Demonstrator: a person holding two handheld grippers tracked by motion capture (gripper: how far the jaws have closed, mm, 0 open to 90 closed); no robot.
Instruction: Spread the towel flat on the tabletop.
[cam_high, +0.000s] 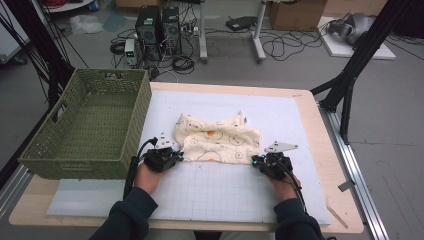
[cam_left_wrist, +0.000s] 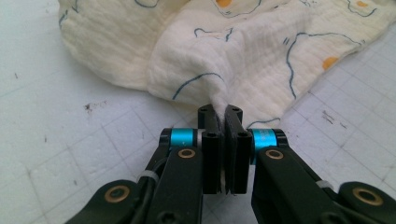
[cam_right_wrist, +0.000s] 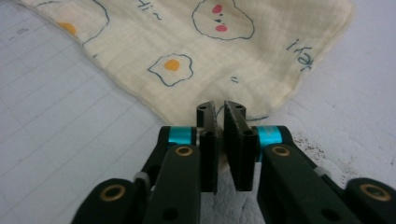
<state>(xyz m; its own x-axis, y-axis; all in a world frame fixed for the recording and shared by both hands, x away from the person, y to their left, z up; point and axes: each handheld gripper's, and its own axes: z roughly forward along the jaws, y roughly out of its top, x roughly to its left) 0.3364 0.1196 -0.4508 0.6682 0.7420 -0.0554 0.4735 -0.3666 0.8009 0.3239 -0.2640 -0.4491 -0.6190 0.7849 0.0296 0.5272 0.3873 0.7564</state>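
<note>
Both grippers pinching the cloth's near edge.
Green basket (cam_high: 85, 125) far left. Left gripper (cam_high: 176, 156) jaws clamped on cream egg-print cloth (cam_high: 220, 137), mid-mat (cam_high: 210, 190); right gripper (cam_high: 256, 161) jaws likewise closed on its right corner.

**Free room and obstacles on the table**

The white gridded mat (cam_high: 210, 192) lies bare between the two hands and toward the near edge, giving open passage there. A green woven basket (cam_high: 87, 125) stands along the mat's left side, just beside the left gripper (cam_high: 172, 156), walling off that flank. To the right of the right gripper (cam_high: 260, 161) the mat and table (cam_high: 320, 145) are unobstructed. The crumpled cloth (cam_high: 217, 137) covers the mat's middle; behind it, bare mat runs to the far edge.
</note>
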